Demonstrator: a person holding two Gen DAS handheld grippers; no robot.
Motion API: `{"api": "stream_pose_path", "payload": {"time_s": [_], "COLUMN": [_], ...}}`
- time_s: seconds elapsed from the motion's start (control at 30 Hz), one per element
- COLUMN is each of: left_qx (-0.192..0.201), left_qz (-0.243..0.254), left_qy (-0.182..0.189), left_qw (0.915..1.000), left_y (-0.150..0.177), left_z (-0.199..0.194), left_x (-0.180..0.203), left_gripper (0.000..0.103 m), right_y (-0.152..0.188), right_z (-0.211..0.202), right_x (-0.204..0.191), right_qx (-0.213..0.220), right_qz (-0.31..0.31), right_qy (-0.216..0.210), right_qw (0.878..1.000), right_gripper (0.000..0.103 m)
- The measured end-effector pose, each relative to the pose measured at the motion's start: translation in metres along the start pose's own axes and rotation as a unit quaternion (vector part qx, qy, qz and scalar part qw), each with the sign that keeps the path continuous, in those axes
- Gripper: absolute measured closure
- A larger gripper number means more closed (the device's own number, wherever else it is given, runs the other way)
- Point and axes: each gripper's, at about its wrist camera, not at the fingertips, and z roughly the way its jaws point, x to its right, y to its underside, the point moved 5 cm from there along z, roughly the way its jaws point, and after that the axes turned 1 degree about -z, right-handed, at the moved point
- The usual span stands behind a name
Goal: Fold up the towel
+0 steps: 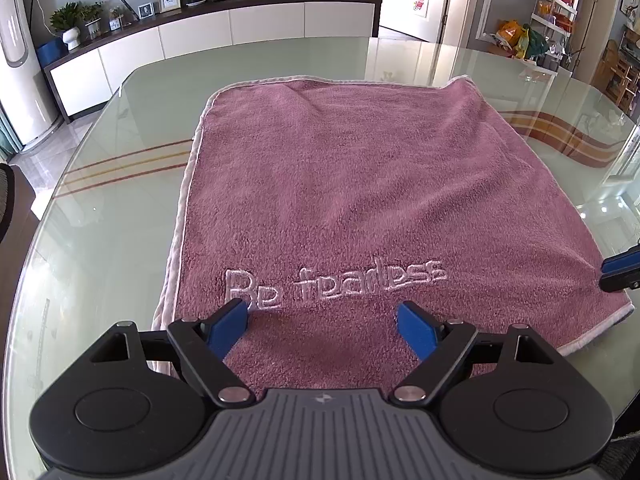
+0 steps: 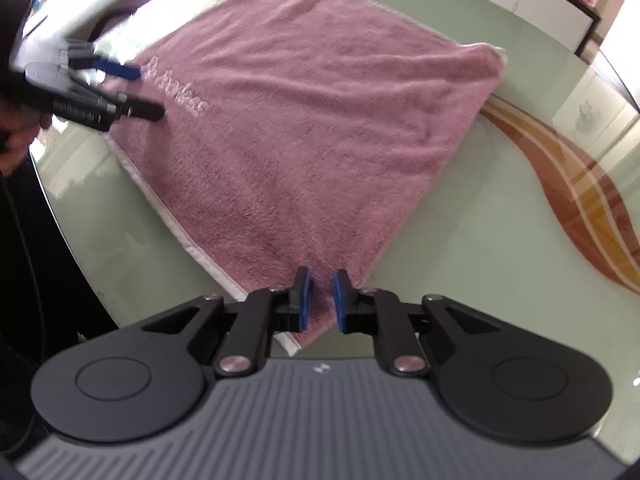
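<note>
Where embroidered, towel reads "Be fearless"

Right gripper cut off by frame edge; towel lettering blurred, part hidden behind left gripper.

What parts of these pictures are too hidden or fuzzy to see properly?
- Left wrist view: the towel has its near edge hidden behind the left gripper.
- Left wrist view: the right gripper is cut off by the right frame edge.
- Right wrist view: the embroidered words are blurred, partly covered by the left gripper.
</note>
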Motion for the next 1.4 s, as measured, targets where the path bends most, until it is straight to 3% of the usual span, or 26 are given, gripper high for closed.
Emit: {"api": "stream_pose_path", "payload": {"time_s": [0.1,0.27,0.4,0.5,0.6,0.73,0.83,0.9,0.97,1.0,1.1,1.23,1.3,1.4], "left_qx": [-0.005,-0.005,-0.002,0.000,-0.005,0.035,0.041,0.023,0.003,0.008,0.025,0.022,0.027,0.053], "left_qz": [0.002,0.006,0.003,0.004,0.002,0.024,0.039,0.038,0.040,0.025,0.015,0.018,0.012,0.016], "left_qy": [-0.002,-0.011,-0.010,-0.010,-0.004,0.001,0.002,-0.004,-0.015,-0.011,0.001,-0.003,-0.016,-0.014], "left_qw": [1.0000,0.9999,0.9999,0.9999,1.0000,0.9991,0.9984,0.9990,0.9991,0.9996,0.9996,0.9996,0.9994,0.9983], "left_y": [0.001,0.007,0.015,0.020,0.014,-0.023,-0.042,-0.045,-0.040,-0.032,-0.018,-0.015,-0.026,-0.046], "left_z": [-0.003,-0.007,-0.012,-0.016,-0.023,-0.025,-0.008,0.008,0.020,0.021,0.016,0.013,0.009,0.006], "left_x": [0.000,-0.005,-0.009,-0.010,-0.010,0.001,0.009,0.009,0.007,0.001,-0.011,-0.015,-0.014,-0.005], "left_gripper": [0.018,0.017,0.016,0.015,0.026,0.021,0.017,0.018,0.016,0.010,0.005,0.007,0.015,0.013], "right_y": [0.011,0.029,0.034,0.032,0.004,-0.055,-0.084,-0.094,-0.087,-0.083,-0.069,-0.060,-0.061,-0.078], "right_z": [-0.005,0.002,0.000,-0.005,-0.021,-0.003,0.026,0.047,0.071,0.075,0.070,0.057,0.050,0.050], "right_x": [-0.009,-0.022,-0.022,-0.015,-0.001,0.009,0.004,0.000,0.003,0.006,0.025,0.043,0.044,0.038], "right_qx": [0.019,0.025,0.019,0.008,0.071,0.143,0.161,0.161,0.118,0.111,0.123,0.128,0.157,0.188], "right_qz": [0.019,0.004,0.000,0.013,0.022,0.022,0.022,0.023,0.021,0.022,0.051,0.074,0.076,0.111], "right_qy": [-0.012,0.015,0.025,0.009,0.012,0.027,0.003,-0.010,0.021,0.029,0.042,0.099,0.075,-0.005], "right_qw": [1.000,1.000,1.000,1.000,0.997,0.989,0.987,0.987,0.993,0.993,0.990,0.984,0.982,0.976], "right_gripper": [0.086,0.085,0.085,0.084,0.078,0.069,0.068,0.063,0.061,0.061,0.062,0.063,0.063,0.054]}}
